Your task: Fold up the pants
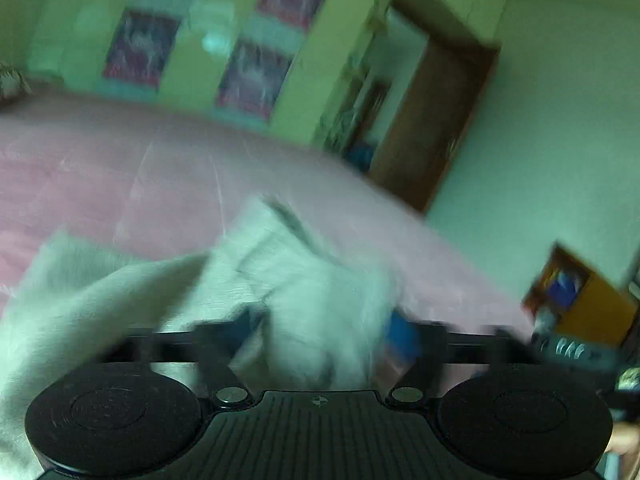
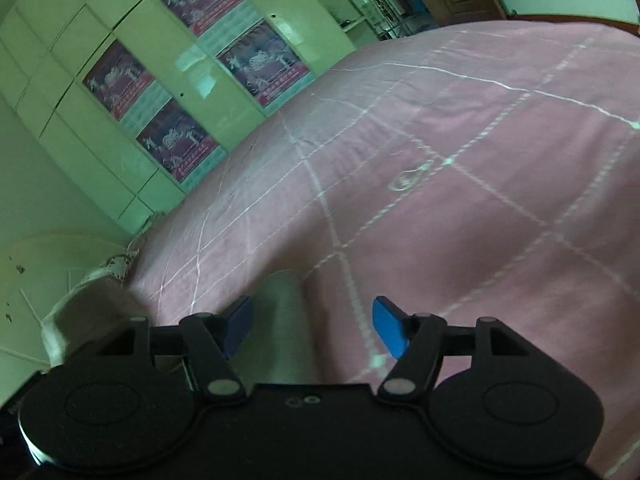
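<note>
Left gripper [image 1: 324, 336]: body matte black plastic, blurred in this view. Two large round discs at lower left and lower right, each with a faint inner ring. Central plate between them is ribbed with parallel grooves and carries a small round mark at its top edge. Two silver pivot screws sit where angled black link arms meet the plate. Blue finger pads [image 1: 402, 338], one plainly visible.

Right gripper [image 2: 312, 328]: same black build, sharp here. Round discs with concentric rings, silver pivot screws on crossed link arms, smaller pale pins further out on the links. Two small circular marks on the central plate. Fingers [image 2: 388, 326] tipped with blue rectangular pads.
</note>
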Available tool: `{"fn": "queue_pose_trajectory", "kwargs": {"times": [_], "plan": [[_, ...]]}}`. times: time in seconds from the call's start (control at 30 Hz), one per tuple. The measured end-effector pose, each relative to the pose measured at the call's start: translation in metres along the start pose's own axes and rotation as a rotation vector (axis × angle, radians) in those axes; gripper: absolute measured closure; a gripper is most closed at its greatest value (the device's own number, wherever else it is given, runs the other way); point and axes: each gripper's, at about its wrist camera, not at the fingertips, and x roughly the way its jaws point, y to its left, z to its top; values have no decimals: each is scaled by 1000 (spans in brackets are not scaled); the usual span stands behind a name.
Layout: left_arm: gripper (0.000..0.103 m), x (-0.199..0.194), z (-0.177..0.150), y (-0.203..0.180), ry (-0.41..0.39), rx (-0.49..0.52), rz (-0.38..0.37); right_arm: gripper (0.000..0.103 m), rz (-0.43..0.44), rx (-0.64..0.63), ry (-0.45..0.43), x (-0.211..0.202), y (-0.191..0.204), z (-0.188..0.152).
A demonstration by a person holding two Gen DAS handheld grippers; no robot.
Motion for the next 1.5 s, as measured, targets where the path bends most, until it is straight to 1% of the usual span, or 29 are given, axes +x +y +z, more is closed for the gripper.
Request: {"fn": "queue_pose_trajectory", "kwargs": {"times": [0.07, 0.17, 0.2, 0.27, 0.33, 0.4, 0.57, 0.7, 0.87, 1.0, 1.07, 1.13, 1.2, 1.27, 1.37, 1.43, 1.5], "plan": [[20, -9, -6, -6, -37, -10, 35, 43, -2, 45, 3, -2, -14, 6], [20, -37, -8, 6, -35, 4, 123, 43, 40, 65, -1, -9, -24, 11], [20, -49, -8, 13, -38, 12, 140, 43, 65, 70, 2, -10, -24, 9], [20, -73, -10, 28, -45, 3, 184, 43, 109, 91, 27, -7, -21, 4], [20, -92, -12, 47, -48, -17, 230, 43, 175, 111, 73, 0, -14, -6], [20, -108, -20, 67, -44, -37, 264, 44, 207, 119, 122, 8, -2, -17], [21, -134, -42, 98, -19, -39, 329, 47, 233, 118, 195, 18, 21, -39], [21, -147, -59, 111, 11, -20, 351, 47, 209, 113, 202, 19, 33, -49], [21, -136, -69, 124, 67, 8, 340, 47, 181, 122, 183, 14, 36, -56], [21, -123, -72, 129, 105, 3, 356, 47, 171, 112, 188, 14, 38, -57], [21, -118, -69, 133, 92, -10, 376, 47, 168, 114, 194, 17, 39, -58], [21, -115, -68, 140, 78, -56, 399, 47, 167, 121, 200, 22, 40, -58], [20, -115, -72, 142, 57, -69, 411, 47, 167, 136, 204, 27, 40, -58], [20, -117, -80, 141, 35, -73, 409, 47, 159, 160, 205, 33, 39, -58], [20, -121, -79, 141, 16, -88, 396, 47, 169, 192, 217, 40, 40, -58], [20, -118, -79, 141, 22, -86, 402, 46, 171, 177, 221, 46, 45, -60], [20, -113, -81, 143, 49, -89, 407, 45, 152, 168, 226, 56, 51, -62]]}}
